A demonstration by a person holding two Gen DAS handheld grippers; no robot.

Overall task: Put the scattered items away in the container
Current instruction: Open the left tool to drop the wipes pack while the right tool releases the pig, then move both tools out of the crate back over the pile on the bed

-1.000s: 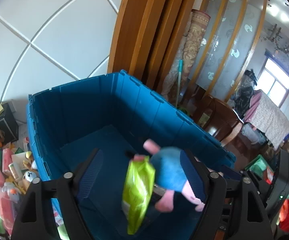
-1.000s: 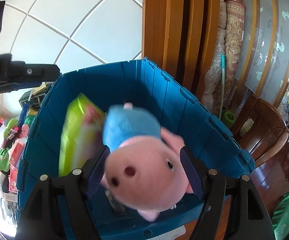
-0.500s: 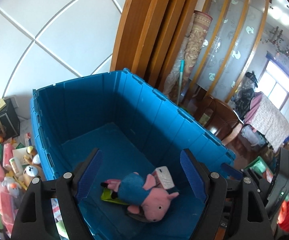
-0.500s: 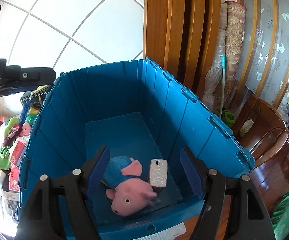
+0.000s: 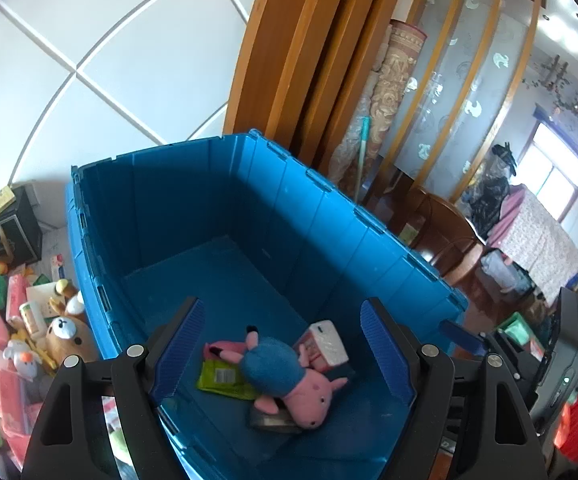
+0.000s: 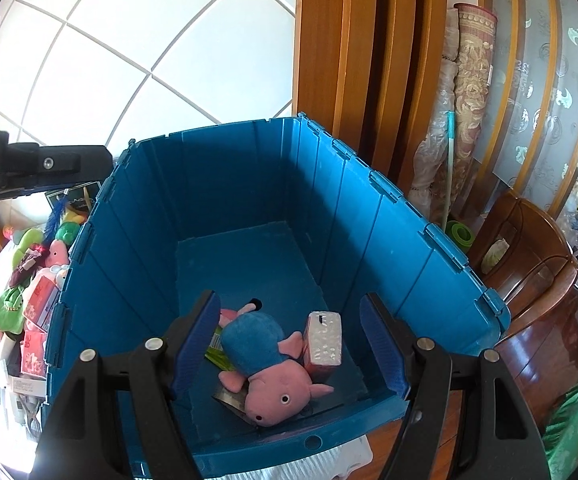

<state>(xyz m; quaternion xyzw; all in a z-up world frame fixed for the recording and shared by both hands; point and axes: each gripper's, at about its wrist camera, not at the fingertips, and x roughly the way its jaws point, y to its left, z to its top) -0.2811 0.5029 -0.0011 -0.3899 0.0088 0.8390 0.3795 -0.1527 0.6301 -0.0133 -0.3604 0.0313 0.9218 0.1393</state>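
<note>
Hovering grippers: both hang above the blue bin [image 5: 329,216], angled down into it, a sensible pose for dropping things clear of the walls.
Left gripper [image 5: 285,344]: jaws spread wide with nothing between the pads; only the bin floor shows through the gap.
Right gripper [image 6: 289,344]: jaws apart and empty too, its frame above the bin's near edge.
Pig plush [image 6: 267,364]: lies on its side on the bin floor near the near wall, snout toward that wall (soft, so it sprawls where it lands).
Green packet [image 5: 225,378]: flat on the floor, partly under the plush.
Pink-and-silver carton [image 6: 323,342]: stands just beside the plush, touching it, toward the right wall.
Dark flat item [image 5: 269,420]: pinned under the plush's head; what it is I cannot tell.
Scattered items [image 5: 21,320]: soft toys and packets piled outside the bin's left wall, not yet binned.
Judgement: most of the bin floor is bare; the pile outside probably comes next.
</note>
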